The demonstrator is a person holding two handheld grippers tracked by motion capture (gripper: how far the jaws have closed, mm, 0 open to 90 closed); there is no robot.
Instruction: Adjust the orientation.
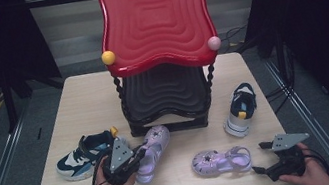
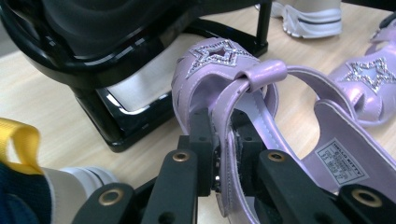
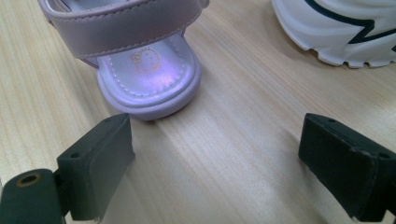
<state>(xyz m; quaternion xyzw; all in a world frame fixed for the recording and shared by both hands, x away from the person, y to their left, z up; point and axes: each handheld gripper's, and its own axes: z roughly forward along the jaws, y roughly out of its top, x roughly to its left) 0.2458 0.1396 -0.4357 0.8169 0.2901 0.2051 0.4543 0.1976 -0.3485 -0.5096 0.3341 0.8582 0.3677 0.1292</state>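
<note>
Lilac star-studded plastic sandal (image 2: pixel 224 79): my left gripper (image 2: pixel 224 154) fingers clamp its strap; I'd lift steadily, right gripper (image 3: pixel 215 154) fingers apart.

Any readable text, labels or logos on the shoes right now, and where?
"HELLO KITTY": top line of the white label on the insole of the purple sandal held in the left tongs.
Lines under it on that label: too small to read.
Heel insole of the other purple sandal: a faint cat-face logo, no legible words.

sandal (image 1: pixel 151 148) before rack (image 1: pixel 166 97), sneaker (image 1: pixel 82 157) left
</note>
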